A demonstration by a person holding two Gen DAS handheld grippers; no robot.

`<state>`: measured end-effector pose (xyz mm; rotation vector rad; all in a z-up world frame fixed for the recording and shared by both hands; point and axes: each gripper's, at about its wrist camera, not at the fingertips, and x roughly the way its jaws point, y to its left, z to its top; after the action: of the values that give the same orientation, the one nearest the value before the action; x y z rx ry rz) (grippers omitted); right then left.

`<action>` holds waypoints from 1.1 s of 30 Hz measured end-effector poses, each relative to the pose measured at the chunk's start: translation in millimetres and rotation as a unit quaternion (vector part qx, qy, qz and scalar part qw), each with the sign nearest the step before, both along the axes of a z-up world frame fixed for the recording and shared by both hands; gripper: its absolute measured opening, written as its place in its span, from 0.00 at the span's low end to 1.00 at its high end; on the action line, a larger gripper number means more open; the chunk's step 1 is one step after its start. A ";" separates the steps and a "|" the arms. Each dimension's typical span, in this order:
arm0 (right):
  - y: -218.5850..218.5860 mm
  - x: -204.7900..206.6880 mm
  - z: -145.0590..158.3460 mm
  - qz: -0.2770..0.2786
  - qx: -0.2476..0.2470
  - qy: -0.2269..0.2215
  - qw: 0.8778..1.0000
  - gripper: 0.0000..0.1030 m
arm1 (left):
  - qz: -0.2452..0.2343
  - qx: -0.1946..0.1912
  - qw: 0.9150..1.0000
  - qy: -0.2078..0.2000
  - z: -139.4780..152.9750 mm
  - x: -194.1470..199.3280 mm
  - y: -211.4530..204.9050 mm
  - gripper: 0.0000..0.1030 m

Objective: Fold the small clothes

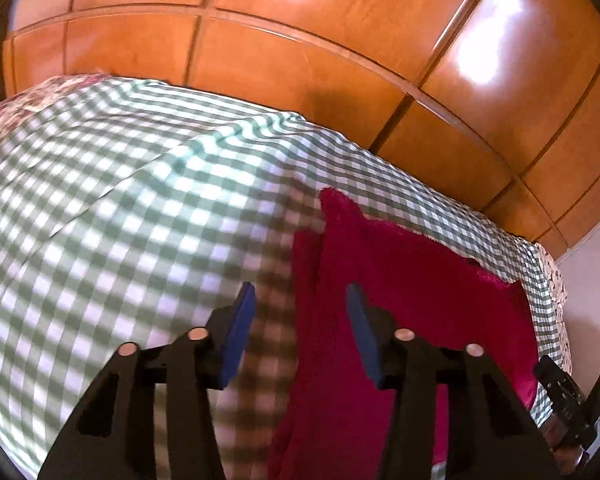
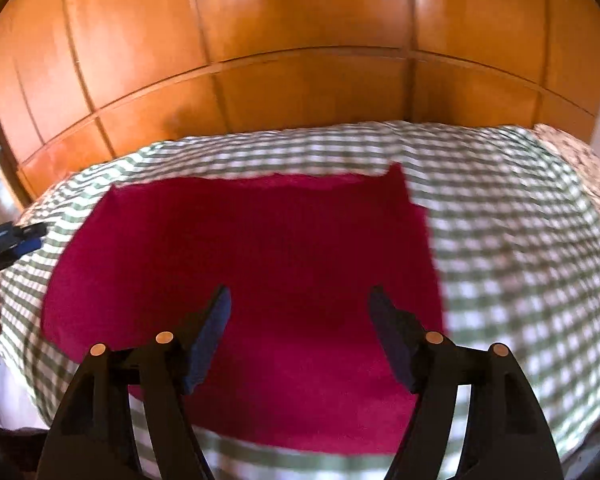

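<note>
Two claws hung over the bed (image 1: 100,208), each tilted down at the covers. The left claw (image 1: 300,312) stood with its blue pads (image 1: 240,332) parted and nothing between them — under the gap lay the green-and-white checked sheet (image 2: 520,240) and the left edge of a red garment (image 1: 400,264). The pads touched neither; they were clear of the cloth.

The red garment was spread flat on the checked sheet, near the side of the bed closest to me. From the right claw's camera it looked roughly square, with a straight far edge and a small peak of cloth sticking up at its far right corner. Its right side showed a second layer edge running down the cloth, though the blur made it hard to say how many layers lay there.

The right claw (image 2: 300,312) was spread wider than the left, its dark pads (image 2: 210,340) hovering above the middle of the garment and gripping nothing. At the far left of that view the other claw's blue tip showed beside the garment.

Beyond the bed ran a wall of glossy orange wooden cupboard doors (image 2: 300,40). A flowered cloth (image 2: 588,160) peeked out at the far right corner of the bed.
</note>
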<state>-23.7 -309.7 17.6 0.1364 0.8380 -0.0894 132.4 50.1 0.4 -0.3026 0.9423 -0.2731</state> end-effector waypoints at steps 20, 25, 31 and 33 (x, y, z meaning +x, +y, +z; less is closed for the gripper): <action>21.6 64.0 -1.0 0.075 0.015 0.003 0.997 0.63 | 0.054 0.083 0.995 -0.021 -23.8 15.2 -56.8 0.24; 32.7 125.1 -5.4 0.122 0.023 0.017 0.992 0.63 | 0.006 0.106 0.991 -0.079 -2.0 -21.1 -74.9 0.31; 47.5 178.5 -32.8 0.163 -0.012 0.074 0.984 0.64 | -0.074 0.107 0.988 -0.080 -8.1 -43.9 -102.0 0.44; 49.1 184.0 -42.4 0.169 -0.027 0.090 0.981 0.64 | -0.088 0.111 0.987 -0.071 -14.7 -46.0 -110.1 0.45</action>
<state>160.4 -260.7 -24.8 -0.0669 1.0280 0.1984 86.4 -60.0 -14.3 0.0058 0.8494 -0.3446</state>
